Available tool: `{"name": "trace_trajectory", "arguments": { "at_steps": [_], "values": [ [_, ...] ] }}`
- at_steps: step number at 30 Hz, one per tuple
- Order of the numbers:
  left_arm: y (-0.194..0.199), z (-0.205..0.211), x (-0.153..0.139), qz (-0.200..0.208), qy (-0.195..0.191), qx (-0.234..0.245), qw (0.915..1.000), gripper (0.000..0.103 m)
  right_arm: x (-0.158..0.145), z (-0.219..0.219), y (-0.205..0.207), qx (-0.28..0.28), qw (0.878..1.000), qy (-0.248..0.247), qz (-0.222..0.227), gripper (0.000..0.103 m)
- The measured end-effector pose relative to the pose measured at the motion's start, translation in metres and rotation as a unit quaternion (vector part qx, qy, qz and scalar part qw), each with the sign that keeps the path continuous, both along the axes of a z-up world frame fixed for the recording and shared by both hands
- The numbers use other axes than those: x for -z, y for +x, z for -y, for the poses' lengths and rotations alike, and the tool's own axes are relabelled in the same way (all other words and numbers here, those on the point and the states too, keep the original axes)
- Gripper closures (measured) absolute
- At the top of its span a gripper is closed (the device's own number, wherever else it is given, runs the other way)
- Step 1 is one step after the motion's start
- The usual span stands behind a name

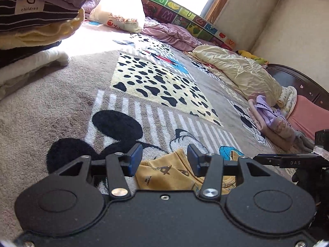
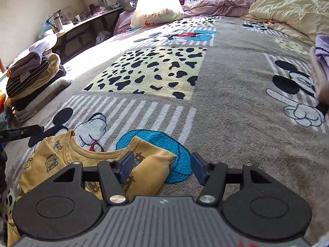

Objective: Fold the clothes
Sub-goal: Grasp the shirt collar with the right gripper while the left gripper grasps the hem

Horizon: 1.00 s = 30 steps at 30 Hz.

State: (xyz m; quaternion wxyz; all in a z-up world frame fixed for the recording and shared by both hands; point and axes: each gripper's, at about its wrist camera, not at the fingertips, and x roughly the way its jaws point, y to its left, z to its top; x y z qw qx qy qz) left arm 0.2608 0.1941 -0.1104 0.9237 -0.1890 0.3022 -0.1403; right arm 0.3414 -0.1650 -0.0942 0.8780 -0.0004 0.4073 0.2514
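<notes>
- Bed covered by a grey cartoon-print blanket (image 2: pixel 226 78); sunlight falls across its far part.
- Yellow printed shirt (image 2: pixel 61 160) lies on the blanket at 7 o'clock in the right wrist view, neckline facing away.
- Right gripper (image 2: pixel 162 167): jaws spread, over the shirt's right sleeve, holding nothing.
- Left gripper (image 1: pixel 164 160): jaws spread above the shirt (image 1: pixel 170 177), holding nothing.
- Stack of folded clothes (image 2: pixel 33 72) at 9 o'clock.
- White plastic bag (image 2: pixel 156 6) at 12 o'clock.
- Purple garments (image 1: pixel 273 119) at 3 o'clock in the left wrist view.
</notes>
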Motion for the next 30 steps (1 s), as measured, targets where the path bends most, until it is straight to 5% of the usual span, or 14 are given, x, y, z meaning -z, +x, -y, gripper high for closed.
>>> {"name": "trace_trajectory", "arguments": {
  "at_steps": [9, 10, 12, 13, 15, 20, 24, 28, 30],
  "values": [
    [0.035, 0.009, 0.02, -0.043, 0.039, 0.093, 0.9939, 0.058, 0.017, -0.019, 0.034, -0.079, 0.995, -0.024, -0.056, 0.041],
    [0.035, 0.012, 0.02, -0.041, 0.051, 0.099, 0.9929, 0.058, 0.015, -0.018, 0.034, -0.087, 0.994, -0.013, -0.064, 0.045],
    [0.034, 0.015, 0.02, -0.038, 0.063, 0.109, 0.9912, 0.061, 0.012, -0.017, 0.034, -0.113, 0.99, 0.006, -0.085, 0.074],
    [0.034, 0.014, 0.02, -0.038, 0.063, 0.113, 0.9908, 0.064, 0.01, -0.019, 0.031, -0.126, 0.988, -0.002, -0.085, 0.075],
    [0.033, 0.011, 0.02, -0.039, 0.062, 0.121, 0.99, 0.073, 0.008, -0.022, 0.03, -0.14, 0.986, -0.017, -0.083, 0.076],
    [0.035, 0.008, 0.02, -0.038, 0.059, 0.123, 0.9899, 0.075, 0.004, -0.029, 0.036, -0.138, 0.988, -0.051, -0.047, 0.074],
    [0.04, 0.008, 0.021, -0.042, 0.059, 0.119, 0.9903, 0.074, 0.011, -0.036, 0.039, -0.164, 0.983, -0.064, -0.049, 0.043],
    [0.044, 0.007, 0.023, -0.044, 0.054, 0.123, 0.99, 0.074, 0.013, -0.037, 0.041, -0.182, 0.98, -0.06, -0.062, 0.044],
    [0.045, 0.007, 0.023, -0.043, 0.052, 0.127, 0.9896, 0.074, 0.011, -0.041, 0.038, -0.202, 0.975, -0.066, -0.063, 0.056]
  ]
}}
